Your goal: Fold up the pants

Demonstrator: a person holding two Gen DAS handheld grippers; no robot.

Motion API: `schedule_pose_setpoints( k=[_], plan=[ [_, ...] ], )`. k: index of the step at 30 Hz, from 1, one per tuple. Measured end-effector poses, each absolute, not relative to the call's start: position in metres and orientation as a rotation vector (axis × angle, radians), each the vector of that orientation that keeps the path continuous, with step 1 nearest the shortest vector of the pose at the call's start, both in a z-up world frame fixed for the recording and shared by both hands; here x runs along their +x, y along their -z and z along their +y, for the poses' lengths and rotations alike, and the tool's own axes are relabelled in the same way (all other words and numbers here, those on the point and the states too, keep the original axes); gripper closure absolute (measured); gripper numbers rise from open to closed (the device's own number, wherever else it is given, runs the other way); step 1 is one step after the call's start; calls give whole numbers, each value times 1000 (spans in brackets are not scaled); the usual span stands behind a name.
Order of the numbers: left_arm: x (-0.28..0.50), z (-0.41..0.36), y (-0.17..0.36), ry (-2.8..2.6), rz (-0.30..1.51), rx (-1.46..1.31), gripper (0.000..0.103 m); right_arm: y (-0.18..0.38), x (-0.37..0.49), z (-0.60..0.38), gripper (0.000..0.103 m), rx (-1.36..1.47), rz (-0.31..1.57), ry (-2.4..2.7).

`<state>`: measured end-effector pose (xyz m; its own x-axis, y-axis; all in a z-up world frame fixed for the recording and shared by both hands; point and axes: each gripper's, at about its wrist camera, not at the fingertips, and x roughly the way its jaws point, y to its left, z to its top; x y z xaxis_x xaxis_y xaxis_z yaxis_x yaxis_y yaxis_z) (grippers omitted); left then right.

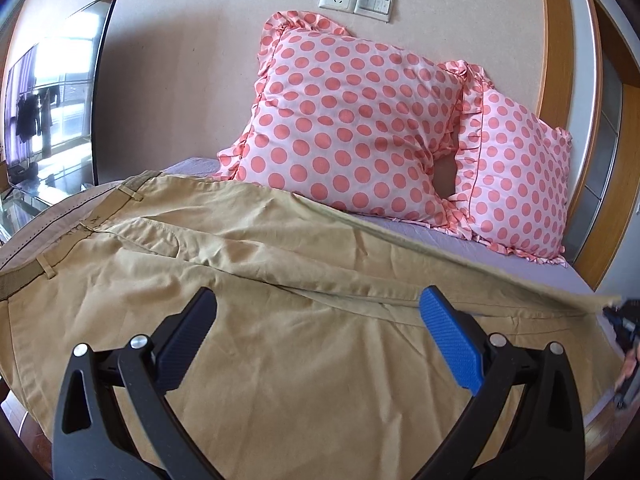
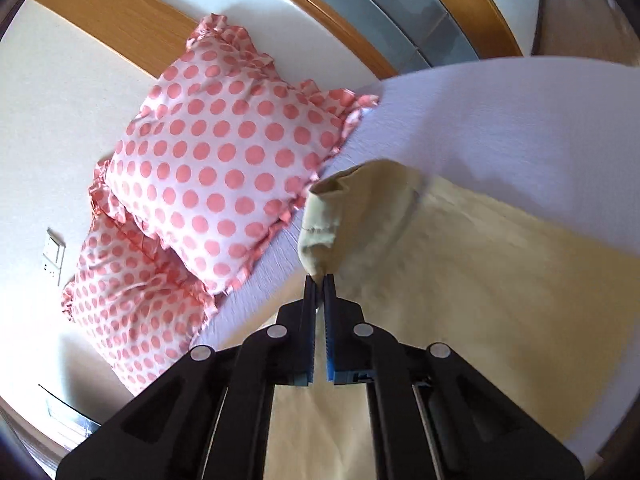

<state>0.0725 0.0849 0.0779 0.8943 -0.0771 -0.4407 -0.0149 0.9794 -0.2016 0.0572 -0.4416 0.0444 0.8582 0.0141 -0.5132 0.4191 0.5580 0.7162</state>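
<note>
Tan pants (image 1: 280, 288) lie spread on a bed with a lilac sheet (image 1: 520, 256), waistband at the left. My left gripper (image 1: 320, 312) is open and empty, hovering over the seat and upper legs of the pants. My right gripper (image 2: 319, 280) is shut on the hem of one pant leg (image 2: 332, 216) and holds it lifted above the other leg (image 2: 500, 280). In the left wrist view the lifted leg runs as a raised edge toward the right gripper (image 1: 624, 320) at the far right.
Two pink polka-dot pillows (image 1: 352, 120) (image 1: 516, 184) lean against the wall at the head of the bed. A TV screen (image 1: 52, 100) stands at the left. A wall socket and switch panel (image 1: 356, 0) sit above the pillows. A wooden door frame (image 1: 556, 40) is at the right.
</note>
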Motion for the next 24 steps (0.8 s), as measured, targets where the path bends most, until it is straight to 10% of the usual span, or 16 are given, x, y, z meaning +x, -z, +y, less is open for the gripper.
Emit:
schedule_pose_setpoints(
  k=[3,7,10,12,14,24],
  plan=[
    [87,90,-87,56,465,-231,2,-31,35,-439,96,1041,602,248],
    [101,101,-94,45,497,-254,2,-30,27,-441,60,1101,607,263],
    [103,113,-95,34,501,-273,2,-29,39,-442,59,1100,607,265],
    [105,121,-95,34,498,-287,2,-27,45,-444,61,1106,582,278],
    [112,128,-95,47,509,-303,2,-19,55,-452,101,1125,559,257],
    [210,188,-88,-46,669,-509,2,-30,3,-477,101,1169,294,140]
  ],
)
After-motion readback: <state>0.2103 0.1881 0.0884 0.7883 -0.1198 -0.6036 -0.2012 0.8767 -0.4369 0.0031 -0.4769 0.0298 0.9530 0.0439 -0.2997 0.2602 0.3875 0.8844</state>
